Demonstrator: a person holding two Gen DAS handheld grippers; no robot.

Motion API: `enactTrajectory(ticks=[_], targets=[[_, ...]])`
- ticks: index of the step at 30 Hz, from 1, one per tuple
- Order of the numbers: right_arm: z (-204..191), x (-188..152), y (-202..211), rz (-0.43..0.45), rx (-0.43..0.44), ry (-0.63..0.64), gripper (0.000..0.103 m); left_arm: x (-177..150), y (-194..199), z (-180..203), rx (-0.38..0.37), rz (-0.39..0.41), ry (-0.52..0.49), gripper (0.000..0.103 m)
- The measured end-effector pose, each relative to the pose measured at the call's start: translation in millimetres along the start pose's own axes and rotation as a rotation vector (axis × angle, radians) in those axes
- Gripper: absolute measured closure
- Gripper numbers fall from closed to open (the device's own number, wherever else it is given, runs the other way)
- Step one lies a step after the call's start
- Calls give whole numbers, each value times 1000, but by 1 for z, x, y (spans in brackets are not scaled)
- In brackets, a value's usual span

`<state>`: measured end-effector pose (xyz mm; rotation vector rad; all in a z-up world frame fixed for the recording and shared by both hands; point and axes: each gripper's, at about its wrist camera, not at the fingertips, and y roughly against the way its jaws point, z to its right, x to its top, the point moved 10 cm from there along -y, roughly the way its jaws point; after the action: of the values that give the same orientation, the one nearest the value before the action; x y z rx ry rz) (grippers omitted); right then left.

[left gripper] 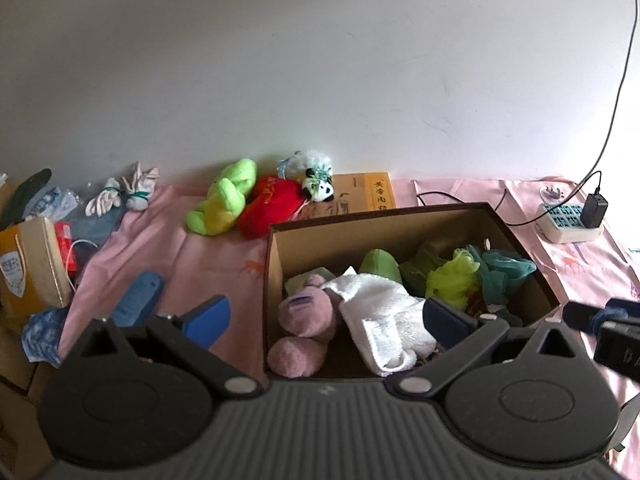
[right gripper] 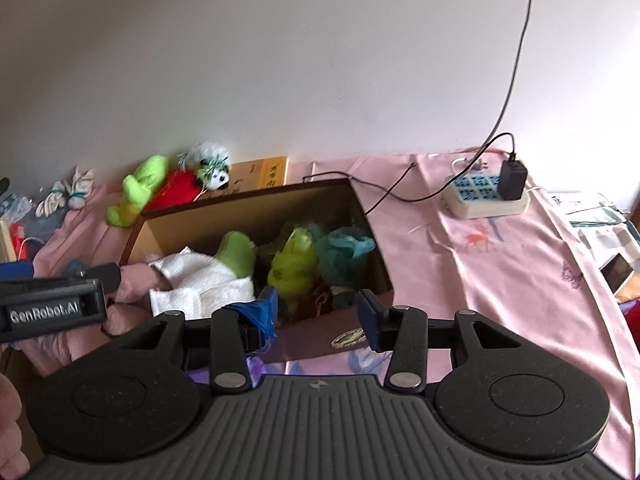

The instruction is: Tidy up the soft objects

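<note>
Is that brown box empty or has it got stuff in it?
Partly filled: the brown box holds a white towel and plush toys.

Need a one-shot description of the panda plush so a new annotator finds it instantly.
Start at the open cardboard box on the pink cloth, then look past its far left corner to the plush pile by the wall. The panda plush lies at the pile's right end, against the red plush; it is the only black-and-white toy, beside the lime-green plush.
</note>
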<state>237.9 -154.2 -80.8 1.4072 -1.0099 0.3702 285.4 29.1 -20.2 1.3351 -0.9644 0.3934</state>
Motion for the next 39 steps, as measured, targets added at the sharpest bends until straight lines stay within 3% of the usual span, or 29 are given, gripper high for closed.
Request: enactTrajectory(ticks=[7,22,28,39], targets=[[14,5,-3,32,-52,-29,75,-1,-13,6,-6,-8,-8,1],[7,1,-29,25,-62,-19,75,-4,-58,9,-25,-54,-22,1],[7,-4,-43,-12,-52,-29,75,-10,-66,16,-48,-75,-23,1],[15,-11,-55,-82,-111,-64,74,-19,-70,23,-60,-94,-18,1]])
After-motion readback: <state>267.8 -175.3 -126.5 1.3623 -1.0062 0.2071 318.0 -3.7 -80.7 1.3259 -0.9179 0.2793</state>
